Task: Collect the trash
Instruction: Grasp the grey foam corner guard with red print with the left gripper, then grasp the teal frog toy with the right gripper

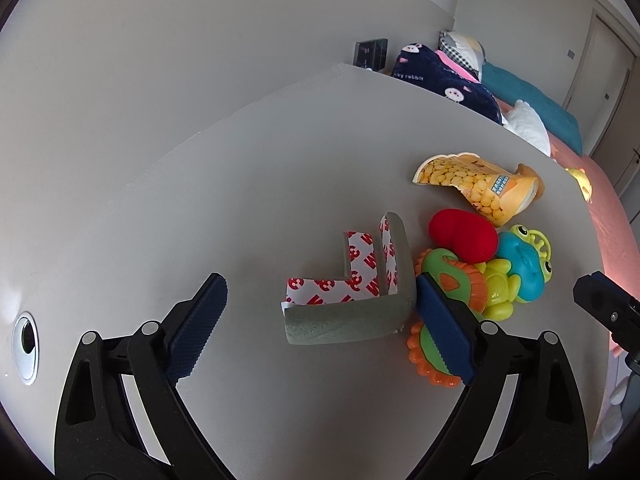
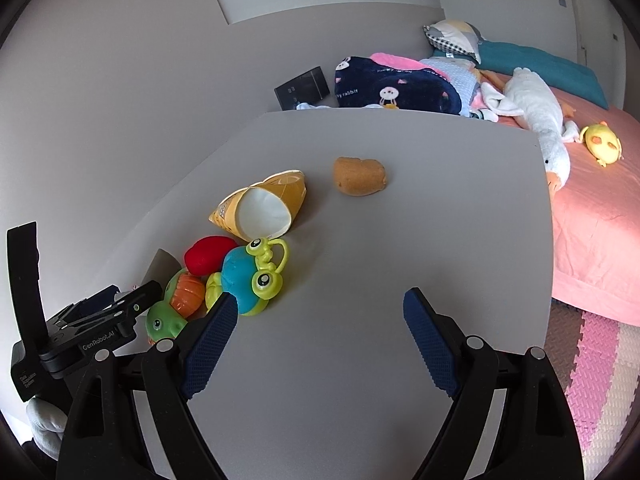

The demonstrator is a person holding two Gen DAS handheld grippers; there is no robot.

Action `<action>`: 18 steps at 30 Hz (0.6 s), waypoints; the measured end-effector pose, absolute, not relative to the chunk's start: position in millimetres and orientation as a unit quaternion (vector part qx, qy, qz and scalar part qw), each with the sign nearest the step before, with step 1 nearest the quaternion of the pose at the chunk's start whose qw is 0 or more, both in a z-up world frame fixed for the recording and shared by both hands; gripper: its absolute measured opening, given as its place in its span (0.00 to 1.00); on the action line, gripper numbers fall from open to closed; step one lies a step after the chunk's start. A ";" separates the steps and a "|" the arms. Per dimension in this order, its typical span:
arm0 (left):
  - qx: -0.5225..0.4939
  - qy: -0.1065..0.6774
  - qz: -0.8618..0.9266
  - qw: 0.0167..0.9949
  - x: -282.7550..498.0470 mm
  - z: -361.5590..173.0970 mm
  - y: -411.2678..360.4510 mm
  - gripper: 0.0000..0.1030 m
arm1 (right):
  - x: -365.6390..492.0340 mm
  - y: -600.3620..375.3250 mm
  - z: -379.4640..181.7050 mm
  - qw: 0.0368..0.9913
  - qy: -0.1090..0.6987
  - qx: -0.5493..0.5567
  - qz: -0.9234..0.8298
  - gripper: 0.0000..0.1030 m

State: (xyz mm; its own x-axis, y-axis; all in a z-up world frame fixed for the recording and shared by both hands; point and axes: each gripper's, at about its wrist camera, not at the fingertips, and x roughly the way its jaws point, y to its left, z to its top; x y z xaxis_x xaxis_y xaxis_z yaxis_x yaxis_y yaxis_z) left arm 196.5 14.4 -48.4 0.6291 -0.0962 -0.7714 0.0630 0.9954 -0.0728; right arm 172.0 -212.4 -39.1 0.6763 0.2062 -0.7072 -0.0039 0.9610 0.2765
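On the grey table lies an L-shaped grey foam corner guard with red-and-white backing tape. It sits between the fingers of my left gripper, which is open. The right pad is at the guard's corner and the left pad stands well apart. An empty yellow snack bag lies on its side farther back, its open mouth facing the right wrist view. A brown spongy lump rests beyond it. My right gripper hangs open over bare table with nothing between its fingers.
Toys cluster beside the guard: a red plush, a blue-green frog and an orange-green turtle. A cable hole is at the table's left. Right of the table edge stands a pink bed with a white plush goose and a navy blanket.
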 end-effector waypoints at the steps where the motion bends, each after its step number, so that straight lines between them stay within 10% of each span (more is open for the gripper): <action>1: -0.020 0.431 -0.047 0.901 198.6 -49.5 14.7 0.88 | 174.7 -209.9 -40.5 0.906 0.399 0.127 0.059 0.83; 7: -0.034 0.436 -0.056 0.898 202.0 -52.7 16.1 0.60 | 194.5 -195.5 -51.2 0.900 0.412 0.124 0.064 0.83; 18: -0.081 0.410 -0.002 0.908 198.0 -44.7 42.9 0.59 | 210.1 -168.3 -53.6 0.897 0.416 0.113 0.094 0.81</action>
State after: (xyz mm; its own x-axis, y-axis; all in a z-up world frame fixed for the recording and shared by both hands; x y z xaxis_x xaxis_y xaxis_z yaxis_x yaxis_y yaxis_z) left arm 198.0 42.9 -44.7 0.6638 -0.0696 -0.7447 -0.0639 0.9867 -0.1493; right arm 210.1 -168.3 -53.6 0.6364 0.2623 -0.7254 -0.0748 0.9570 0.2804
